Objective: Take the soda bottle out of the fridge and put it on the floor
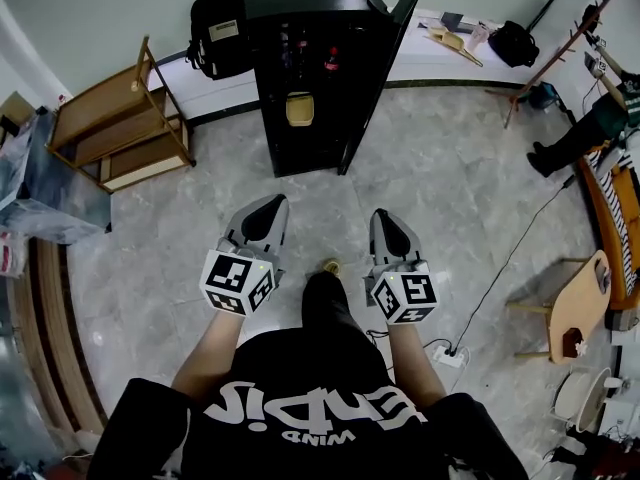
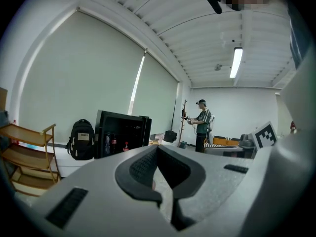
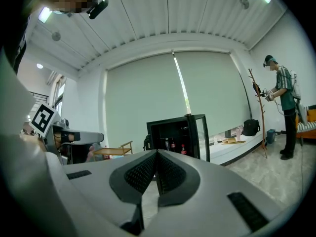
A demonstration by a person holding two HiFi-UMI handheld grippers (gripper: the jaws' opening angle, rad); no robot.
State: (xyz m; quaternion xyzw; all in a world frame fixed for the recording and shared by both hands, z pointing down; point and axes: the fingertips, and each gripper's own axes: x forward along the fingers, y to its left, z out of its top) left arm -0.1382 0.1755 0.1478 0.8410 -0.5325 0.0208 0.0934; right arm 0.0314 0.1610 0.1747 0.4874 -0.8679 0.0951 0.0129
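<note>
The black fridge [image 1: 310, 68] stands at the far side of the floor with its door [image 1: 385, 58] swung open to the right. Dark soda bottles with red labels [image 1: 330, 60] stand on an upper shelf inside; they also show in the left gripper view as bottles [image 2: 114, 144] and in the right gripper view as bottles [image 3: 183, 148]. My left gripper [image 1: 268, 208] and right gripper [image 1: 390, 220] are held side by side in front of my body, pointing at the fridge from well short of it. Both are shut and empty, as the left gripper [image 2: 157, 150] and right gripper [image 3: 157, 155] show close up.
A wooden shelf rack [image 1: 120, 128] and a black backpack [image 1: 218, 30] sit left of the fridge. A coat stand [image 1: 555, 53] and another person [image 1: 590, 118] are at the far right. A small wooden table [image 1: 580, 303] and a power strip with cable [image 1: 450, 356] lie to my right.
</note>
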